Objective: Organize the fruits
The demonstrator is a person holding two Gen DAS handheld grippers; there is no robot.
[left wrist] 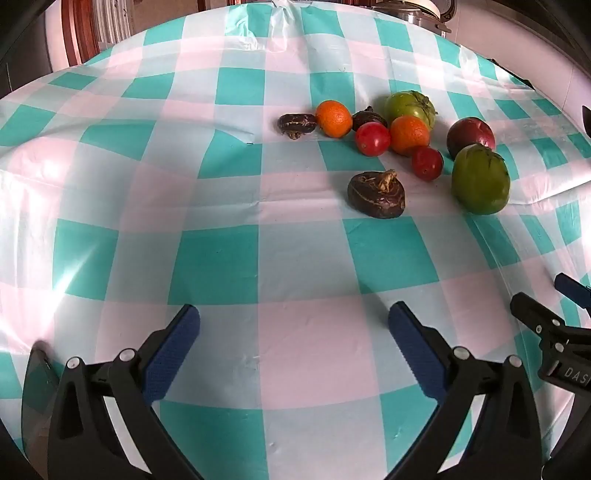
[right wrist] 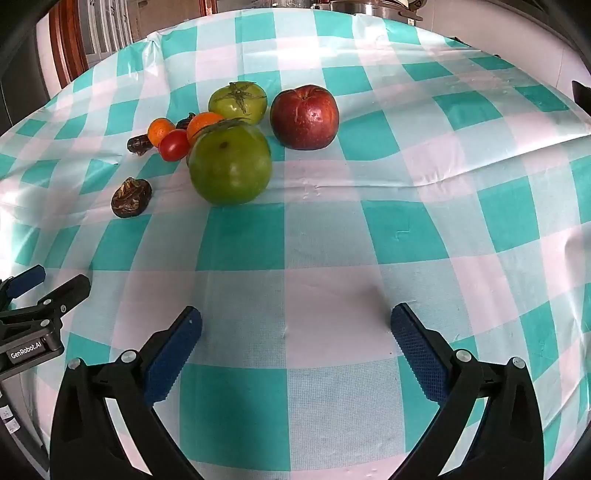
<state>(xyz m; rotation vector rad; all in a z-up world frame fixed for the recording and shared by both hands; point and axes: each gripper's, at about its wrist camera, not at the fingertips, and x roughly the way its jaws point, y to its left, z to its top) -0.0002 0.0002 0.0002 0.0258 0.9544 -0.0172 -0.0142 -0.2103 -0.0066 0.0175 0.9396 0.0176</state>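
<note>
A cluster of fruit lies on the checked tablecloth [left wrist: 221,258]. In the left wrist view: two green tomatoes [left wrist: 480,181] [left wrist: 409,107], a red apple [left wrist: 470,136], two oranges [left wrist: 334,118] [left wrist: 409,133], two small red tomatoes [left wrist: 372,139] [left wrist: 427,163] and three dark water chestnuts [left wrist: 376,195] [left wrist: 297,124] [left wrist: 368,119]. My left gripper [left wrist: 293,325] is open and empty, well short of them. In the right wrist view the near green tomato [right wrist: 230,164] and apple [right wrist: 305,116] lie ahead of my right gripper [right wrist: 295,326], which is open and empty.
A metal pot [left wrist: 417,11] stands at the table's far edge. A wooden chair back [right wrist: 66,48] shows beyond the far left edge. Each gripper shows at the side of the other's view: the right one [left wrist: 554,325], the left one [right wrist: 37,295].
</note>
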